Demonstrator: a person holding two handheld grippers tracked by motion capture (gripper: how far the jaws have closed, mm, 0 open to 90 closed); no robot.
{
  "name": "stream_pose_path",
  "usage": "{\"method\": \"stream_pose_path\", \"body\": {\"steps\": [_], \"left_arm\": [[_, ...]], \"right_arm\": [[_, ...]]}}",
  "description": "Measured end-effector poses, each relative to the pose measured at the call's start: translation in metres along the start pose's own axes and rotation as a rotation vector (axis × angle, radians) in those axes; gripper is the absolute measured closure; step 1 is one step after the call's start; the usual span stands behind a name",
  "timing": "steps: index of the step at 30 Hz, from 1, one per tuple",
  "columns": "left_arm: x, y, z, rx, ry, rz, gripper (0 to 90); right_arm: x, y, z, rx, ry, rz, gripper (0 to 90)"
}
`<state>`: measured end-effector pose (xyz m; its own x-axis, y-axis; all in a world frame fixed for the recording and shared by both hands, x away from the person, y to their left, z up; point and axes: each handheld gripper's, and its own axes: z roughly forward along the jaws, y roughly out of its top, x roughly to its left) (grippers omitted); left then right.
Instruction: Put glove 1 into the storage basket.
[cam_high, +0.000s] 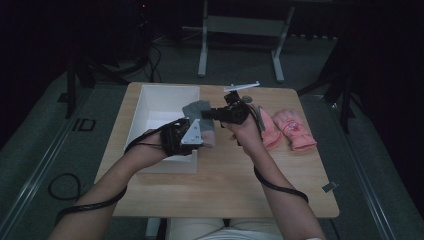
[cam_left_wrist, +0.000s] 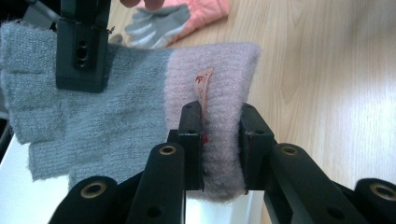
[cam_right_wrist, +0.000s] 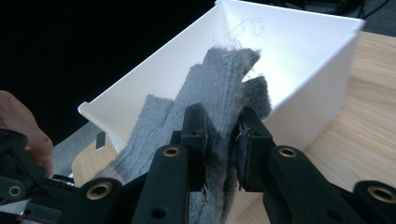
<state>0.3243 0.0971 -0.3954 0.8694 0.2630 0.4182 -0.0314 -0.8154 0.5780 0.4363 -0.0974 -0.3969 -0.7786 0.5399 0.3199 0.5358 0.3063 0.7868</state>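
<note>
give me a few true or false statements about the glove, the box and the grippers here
1. The left hand-held gripper grips the pink cuff of the grey knit glove. True.
2. The right hand-held gripper is open and holds nothing. False: it is shut on the glove's grey finger end.
3. The glove is held over the white box. True.
4. A pair of pink gloves lies inside the box. False: they lie on the wooden table, on the person's right.
5. The glove is fingerless. True.
</note>
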Motion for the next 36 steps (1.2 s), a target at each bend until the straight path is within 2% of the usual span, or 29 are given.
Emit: {"method": "stream_pose_path", "body": {"steps": [6, 9, 10, 11, 12, 16, 22, 27, 32, 34, 36], "left_arm": [[0.008, -0.027, -0.01, 0.014, -0.003, -0.001, 74.2], [0.012, -0.045, -0.013, 0.021, -0.006, -0.004, 74.2], [0.012, -0.045, -0.013, 0.021, -0.006, -0.004, 74.1], [0.013, -0.056, -0.014, 0.033, -0.006, -0.002, 74.1], [0.014, -0.062, -0.014, 0.038, -0.013, -0.003, 74.1], [0.015, -0.075, -0.007, 0.094, -0.011, 0.033, 74.1], [0.016, -0.079, 0.016, 0.204, -0.034, 0.085, 74.2], [0.021, -0.076, 0.033, 0.262, -0.066, 0.108, 74.1], [0.028, -0.07, 0.047, 0.294, -0.098, 0.113, 74.0], [0.032, -0.069, 0.054, 0.303, -0.115, 0.099, 74.1], [0.034, -0.069, 0.057, 0.314, -0.112, 0.105, 74.1]], "right_arm": [[0.011, 0.008, 0.029, 0.02, 0.023, -0.004, 75.9], [0.017, 0.011, 0.045, 0.027, 0.038, 0.01, 75.9], [0.02, 0.012, 0.052, 0.032, 0.038, 0.007, 76.0], [0.022, 0.013, 0.058, 0.038, 0.04, 0.004, 76.0], [0.023, 0.014, 0.063, 0.043, 0.044, 0.004, 76.0], [0.026, 0.014, 0.08, 0.075, 0.039, 0.004, 76.0], [0.019, 0.01, 0.1, 0.138, 0.012, 0.023, 76.0], [0.014, 0.01, 0.109, 0.178, -0.012, 0.014, 76.0], [0.011, 0.014, 0.116, 0.199, -0.035, -0.008, 75.2], [0.008, 0.016, 0.116, 0.205, -0.041, -0.004, 72.6], [0.007, 0.017, 0.115, 0.202, -0.047, -0.003, 71.1]]}}
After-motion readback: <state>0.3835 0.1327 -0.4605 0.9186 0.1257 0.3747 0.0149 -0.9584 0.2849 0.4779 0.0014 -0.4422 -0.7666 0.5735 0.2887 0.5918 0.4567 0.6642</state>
